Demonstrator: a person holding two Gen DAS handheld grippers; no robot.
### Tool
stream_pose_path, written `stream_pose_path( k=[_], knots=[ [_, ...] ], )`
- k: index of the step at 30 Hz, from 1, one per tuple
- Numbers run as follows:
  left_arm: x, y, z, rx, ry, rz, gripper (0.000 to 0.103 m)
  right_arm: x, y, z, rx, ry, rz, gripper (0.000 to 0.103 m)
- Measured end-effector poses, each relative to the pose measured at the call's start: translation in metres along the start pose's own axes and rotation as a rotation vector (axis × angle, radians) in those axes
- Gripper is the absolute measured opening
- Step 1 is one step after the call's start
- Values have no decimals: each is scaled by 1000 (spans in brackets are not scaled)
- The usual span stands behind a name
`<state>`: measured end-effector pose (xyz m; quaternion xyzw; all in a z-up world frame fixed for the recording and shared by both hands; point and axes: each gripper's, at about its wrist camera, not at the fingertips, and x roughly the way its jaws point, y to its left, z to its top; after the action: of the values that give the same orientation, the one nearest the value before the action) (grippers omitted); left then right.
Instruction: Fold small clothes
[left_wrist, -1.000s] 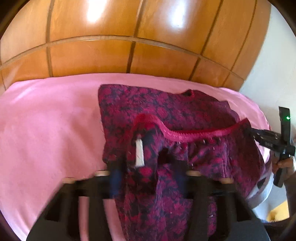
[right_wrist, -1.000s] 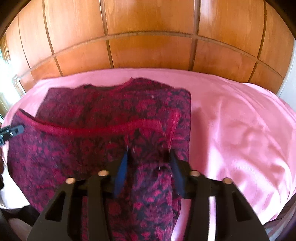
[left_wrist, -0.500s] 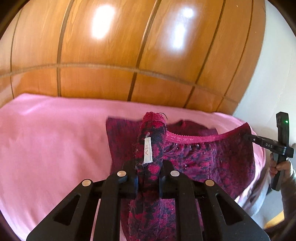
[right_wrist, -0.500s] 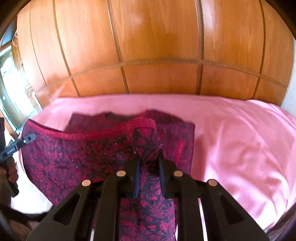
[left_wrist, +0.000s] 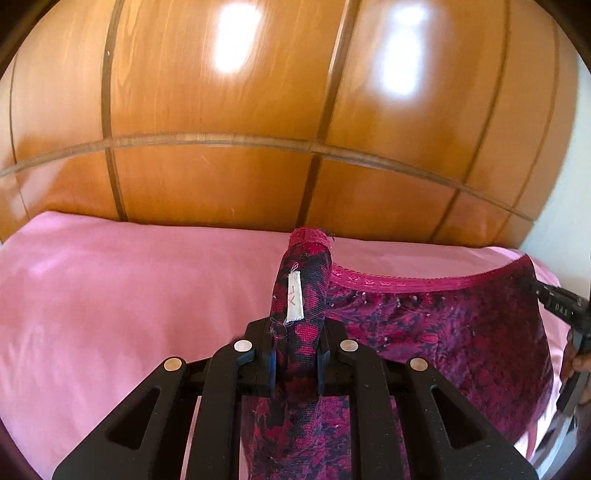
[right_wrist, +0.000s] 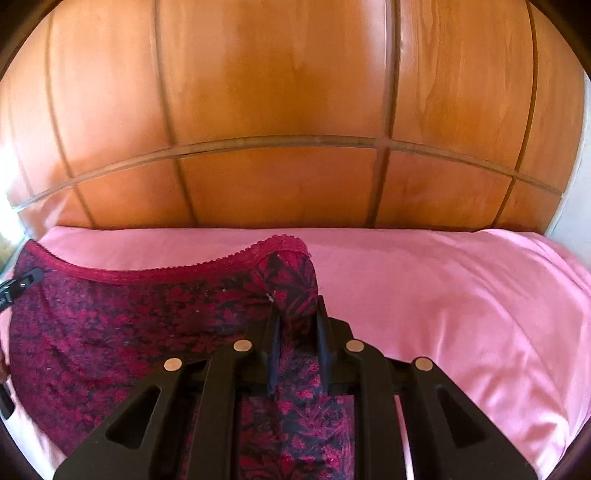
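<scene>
A small dark-red and navy floral garment with a pink lace waistband hangs stretched between my two grippers above the pink bed. My left gripper is shut on one waistband corner, where a white size tag stands up. My right gripper is shut on the other corner of the garment. Each gripper shows at the edge of the other's view: the right gripper with a hand below it, and the left gripper. The garment's lower part is hidden behind the gripper bodies.
A pink sheet covers the bed under the garment. A glossy wooden panelled wall rises right behind the bed. A pale wall shows at the far right of the left wrist view.
Both grippers closed on the waistband corners, then rose and drew back. The garment has come up off the sheet and now hangs taut between them.
</scene>
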<state>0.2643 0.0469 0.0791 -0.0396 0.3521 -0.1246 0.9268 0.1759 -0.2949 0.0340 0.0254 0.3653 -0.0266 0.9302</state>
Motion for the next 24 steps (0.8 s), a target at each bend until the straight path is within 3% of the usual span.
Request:
stream_pose_path(
  k=[4,7,10,14,16,17,18,24],
  knots=[
    [46,11,-1,-61,100,34,13,51,-5,-6,9,97,-47,15],
    [88,25,-17,-101,224,66,13,89,-13,-21,33,188,-64,16],
    [103,36,-26,-147,259,62,18,99,-22,-24,74,214,-38,17],
    [94,40,-23,-167,261,43,34,96,-28,-15,77,225,-14,26],
    [79,44,-23,-185,234,27,42,79,-35,-12,109,200,19,40],
    [73,45,-24,-197,223,28,54,70,-37,-13,122,187,26,50],
    [61,50,-27,-220,205,34,57,62,-41,-14,132,176,36,51],
    [8,65,-62,-238,171,-55,58,3,-69,-60,206,165,128,54]
  ],
)
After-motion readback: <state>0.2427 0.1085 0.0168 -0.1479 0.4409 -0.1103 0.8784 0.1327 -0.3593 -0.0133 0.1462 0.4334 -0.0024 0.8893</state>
